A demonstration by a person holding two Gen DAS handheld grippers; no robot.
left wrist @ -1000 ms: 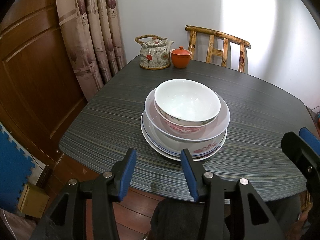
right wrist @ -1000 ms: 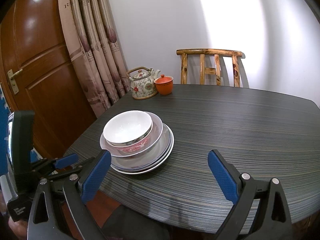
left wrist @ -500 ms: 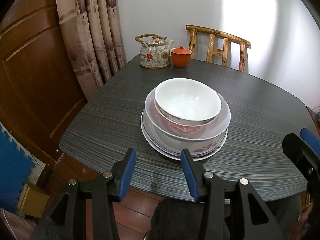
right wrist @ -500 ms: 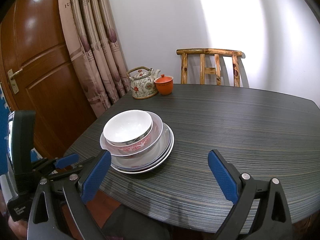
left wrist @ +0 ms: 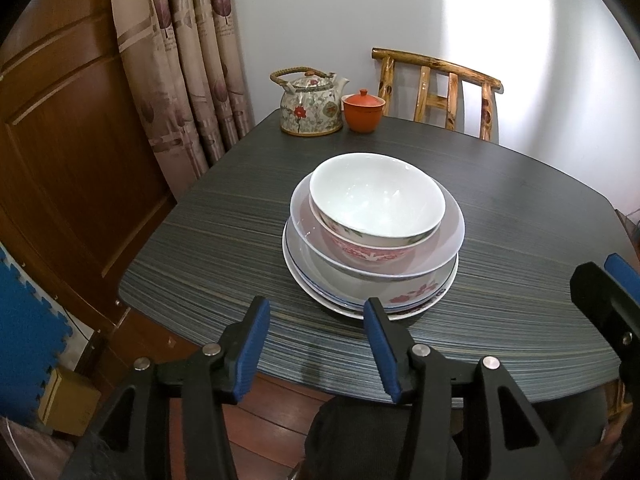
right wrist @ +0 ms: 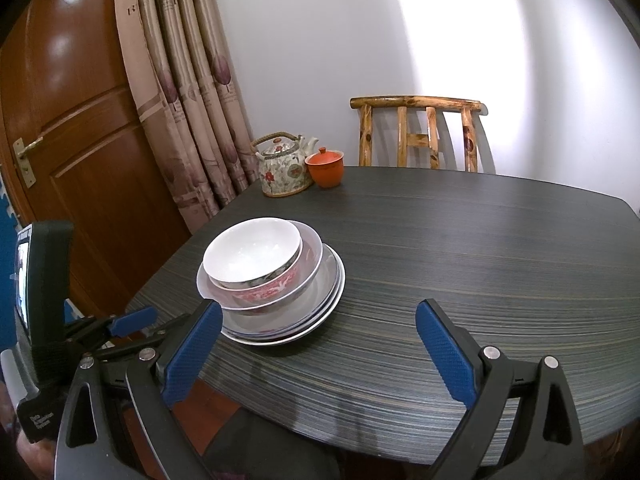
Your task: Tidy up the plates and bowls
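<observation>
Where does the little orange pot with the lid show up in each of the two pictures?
Left wrist view: the orange lidded pot sits at the far edge of the table, upper middle of the picture, just right of the flowered teapot.
Right wrist view: the same pot is a little left of centre, upper half, again right of the teapot.
Shared landmark: the wooden chair behind the table, right of the pot.

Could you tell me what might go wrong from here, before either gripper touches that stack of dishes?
1. The white bowl sits off-centre in the red-patterned bowl; lifting it by one rim could tilt or drag the bowl beneath.
2. The stack of plates lies near the table edge, so a forward nudge from the open left gripper might shift it.
3. The open right gripper could clip the stack sideways.
</observation>
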